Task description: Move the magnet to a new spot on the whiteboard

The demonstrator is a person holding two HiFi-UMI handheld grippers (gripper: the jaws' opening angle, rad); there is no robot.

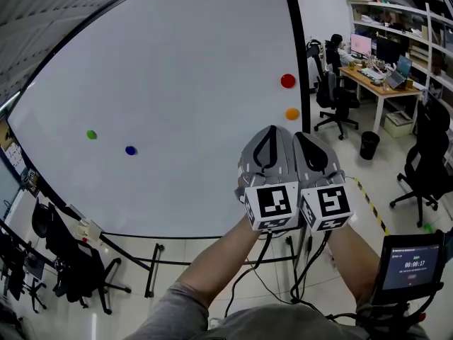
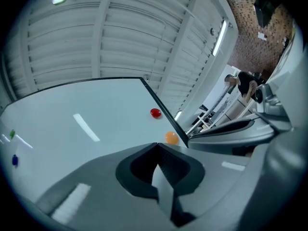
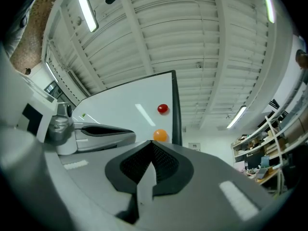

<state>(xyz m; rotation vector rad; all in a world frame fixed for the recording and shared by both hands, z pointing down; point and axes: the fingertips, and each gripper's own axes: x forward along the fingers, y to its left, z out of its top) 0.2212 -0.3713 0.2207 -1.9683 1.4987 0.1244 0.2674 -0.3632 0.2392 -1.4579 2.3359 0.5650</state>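
The whiteboard [image 1: 177, 83] fills most of the head view and carries several round magnets: red [image 1: 287, 81] and orange [image 1: 291, 113] near its right edge, green [image 1: 91, 134] and blue [image 1: 130, 150] at the left. My two grippers are held side by side in front of the board's lower right, below the orange magnet and apart from it. The left gripper [image 1: 272, 129] is shut with nothing in it, and so is the right gripper [image 1: 298, 134]. In the left gripper view the closed jaws [image 2: 157, 144] point just below the orange magnet [image 2: 171, 137]. The right gripper [image 3: 151, 143] points at the orange magnet [image 3: 160, 134] likewise.
The board's black frame edge [image 1: 297, 55] runs down just right of the red and orange magnets. Beyond it stand a desk with monitors [image 1: 375, 73], office chairs [image 1: 333, 98], and a black bin [image 1: 369, 145]. A small screen [image 1: 410, 261] sits at the lower right. Chairs [image 1: 71, 261] stand at the lower left.
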